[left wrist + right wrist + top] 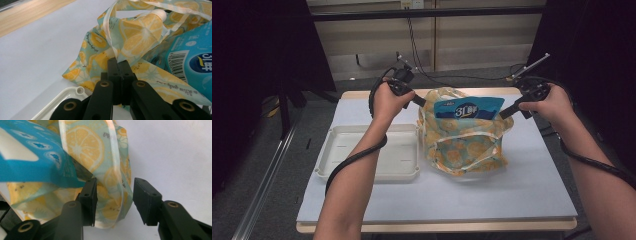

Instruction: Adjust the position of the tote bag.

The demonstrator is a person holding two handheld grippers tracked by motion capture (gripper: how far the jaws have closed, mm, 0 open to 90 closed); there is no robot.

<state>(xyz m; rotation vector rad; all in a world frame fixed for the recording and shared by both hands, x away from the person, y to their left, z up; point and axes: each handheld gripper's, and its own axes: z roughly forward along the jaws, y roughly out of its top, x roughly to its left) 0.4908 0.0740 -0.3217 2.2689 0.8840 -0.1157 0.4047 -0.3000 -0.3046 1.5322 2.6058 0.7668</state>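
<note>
your left gripper (119, 63) pinches the lemon-print bag (464, 145) at its ten o'clock rim, your right gripper (115, 195) gapes around the two o'clock edge (blue packet (468, 108) inside), tray (337, 165) at nine o'clock.

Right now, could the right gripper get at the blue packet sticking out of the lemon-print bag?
Probably yes: the right gripper stands open beside the bag, and the blue packet pokes out uncovered next to it.

The white tray (367, 155) blocked the lemon-print bag (467, 145) at nine o'clock; bare table (537, 175) lay at three.
</note>
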